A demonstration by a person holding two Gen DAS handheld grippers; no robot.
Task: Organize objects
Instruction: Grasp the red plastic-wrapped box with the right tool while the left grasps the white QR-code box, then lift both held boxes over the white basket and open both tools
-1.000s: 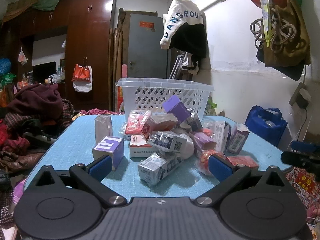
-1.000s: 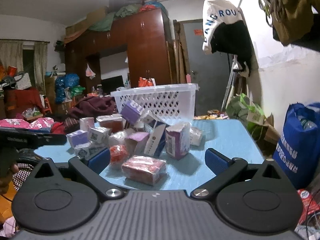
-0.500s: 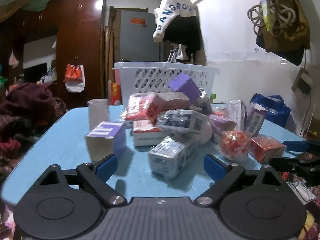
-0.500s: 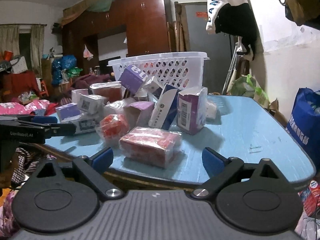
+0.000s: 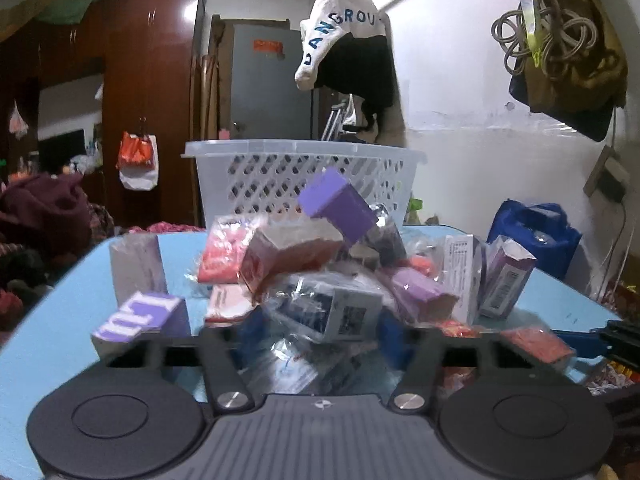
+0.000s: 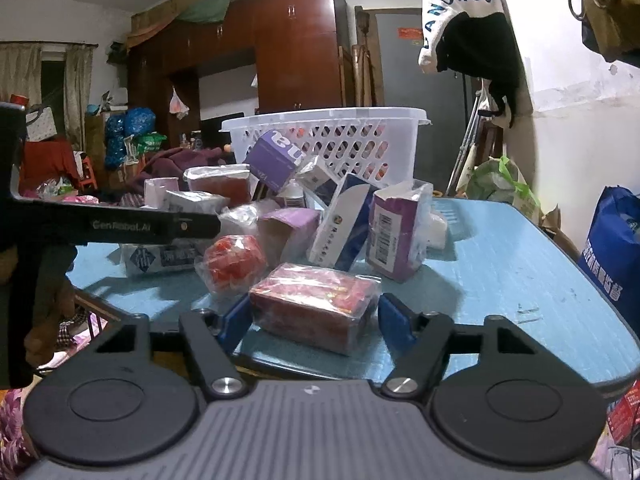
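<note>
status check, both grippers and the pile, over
Both grippers' jaws just closing: right gripper around red wrapped box, left gripper around wrapped white box. Basket behind pile. Nothing blocking.

1. A white plastic basket (image 6: 332,140) with lattice walls stands upright at the far side of the blue worktop (image 6: 520,272), behind the pile.
2. A red packet in clear wrap (image 6: 316,312) lies flat near the front edge of the worktop.
3. A round red item in clear film (image 6: 234,262) rests just beside it, to the left.
4. A purple box with a barcode (image 6: 396,232) stands upright; a white and blue box (image 6: 344,228) leans against its left.
5. A purple box with white letters (image 6: 276,162) lies tilted on top of the pile, near the basket.
6. A white and blue box in film (image 5: 340,312) lies at the near side of the pile.
7. A low purple box with white letters (image 5: 140,320) sits apart at the left.
</note>
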